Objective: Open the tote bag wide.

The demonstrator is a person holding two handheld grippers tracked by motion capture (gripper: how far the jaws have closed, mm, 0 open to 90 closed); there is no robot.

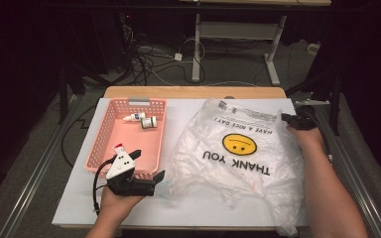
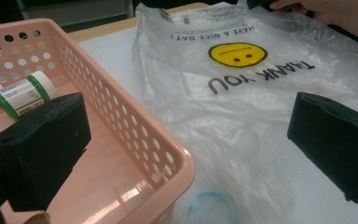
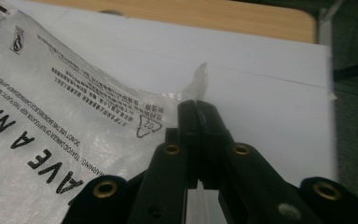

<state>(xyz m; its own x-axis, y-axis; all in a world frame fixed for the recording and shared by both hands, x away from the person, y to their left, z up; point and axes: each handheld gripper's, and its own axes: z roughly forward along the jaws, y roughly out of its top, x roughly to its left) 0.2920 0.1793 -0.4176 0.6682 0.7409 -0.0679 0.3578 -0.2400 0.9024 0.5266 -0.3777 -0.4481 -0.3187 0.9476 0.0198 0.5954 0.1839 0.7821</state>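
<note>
A clear plastic bag (image 1: 228, 168) printed with a yellow smiley and "THANK YOU" lies spread over the right half of the white board. My right gripper (image 1: 291, 119) is at the bag's far right corner, shut on a strip of its edge (image 3: 199, 81). A pink perforated basket (image 1: 101, 144) stands at the left and holds a white dropper bottle (image 1: 134, 117) and a green-capped bottle (image 1: 149, 122). My left gripper (image 1: 149, 164) hovers open at the basket's near right corner (image 2: 177, 158). One jaw stands over the basket floor and the other over the bag (image 2: 242, 107).
A faint blue round shape (image 2: 212, 207) shows under the bag next to the basket corner. The white board (image 1: 188, 210) covers a wooden table (image 1: 193, 92). Cables and desk legs lie on the floor beyond, and metal rails run along both sides.
</note>
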